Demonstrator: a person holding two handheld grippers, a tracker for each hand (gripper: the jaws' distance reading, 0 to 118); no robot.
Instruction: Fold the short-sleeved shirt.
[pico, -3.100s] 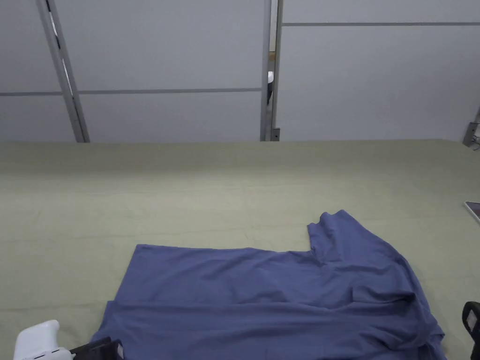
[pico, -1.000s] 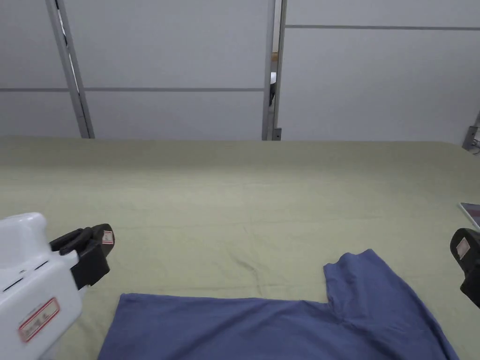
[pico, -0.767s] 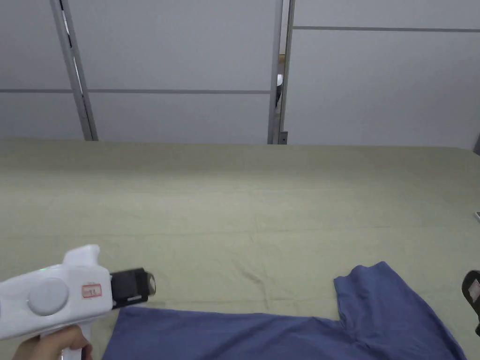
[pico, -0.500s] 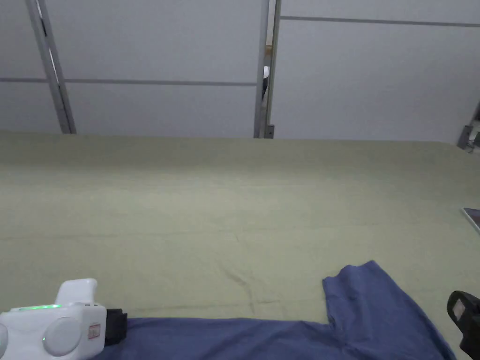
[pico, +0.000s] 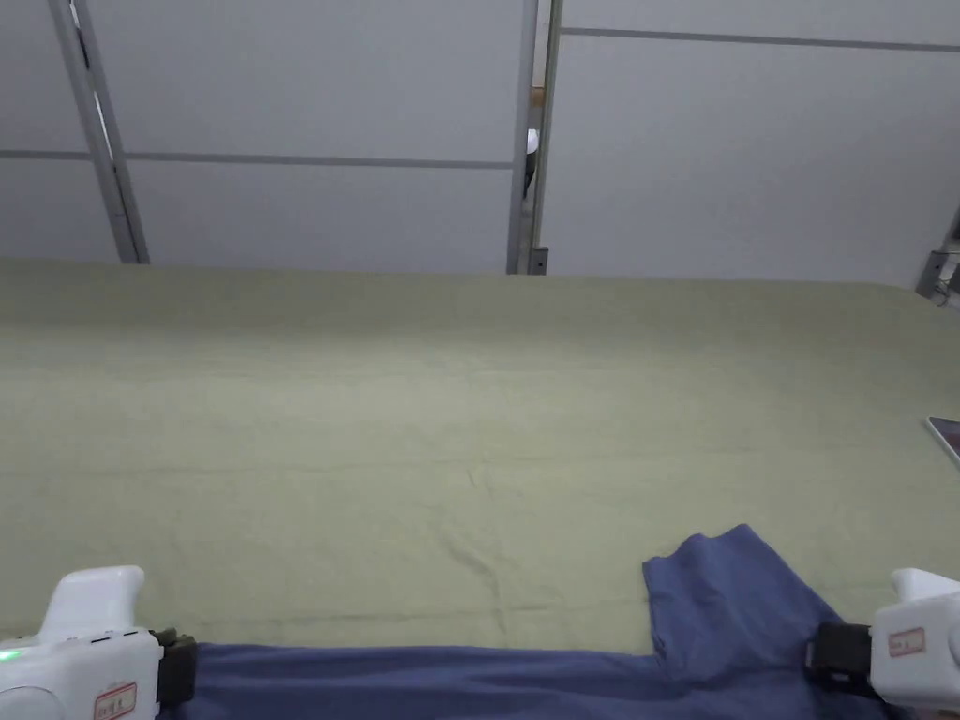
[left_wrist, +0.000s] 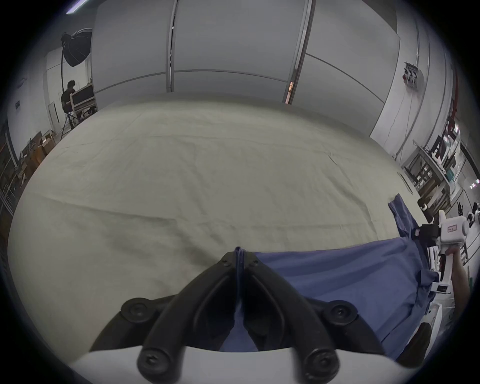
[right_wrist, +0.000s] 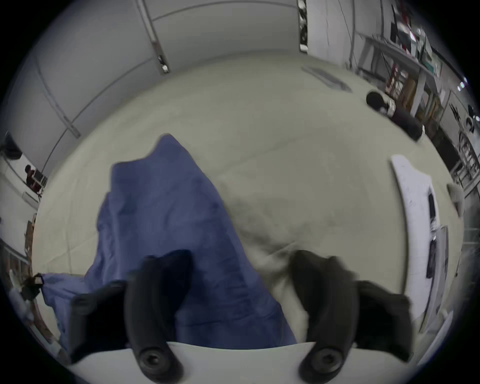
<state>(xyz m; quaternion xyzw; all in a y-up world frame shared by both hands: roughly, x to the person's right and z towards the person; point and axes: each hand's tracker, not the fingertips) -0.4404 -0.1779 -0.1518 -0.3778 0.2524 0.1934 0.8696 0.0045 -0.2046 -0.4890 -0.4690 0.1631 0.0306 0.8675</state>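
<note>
Left gripper (left_wrist: 240, 256) is clamped on our blue shirt's (left_wrist: 337, 275) left edge to anchor it; right gripper (right_wrist: 240, 270) gapes, empty, over the sleeve (pico: 727, 600). Shirt lies near on the bench (pico: 422, 422).

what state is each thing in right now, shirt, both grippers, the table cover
blue shirt: lying on the table, partly folded lengthwise, one sleeve pointing to the far side, its left end pinched.
left gripper: shut on the shirt's edge, blue cloth between its jaws.
right gripper: open, jaws wide apart over the shirt's sleeve end, not clamping yet.
green table cover: spread flat, a few light creases.
</note>
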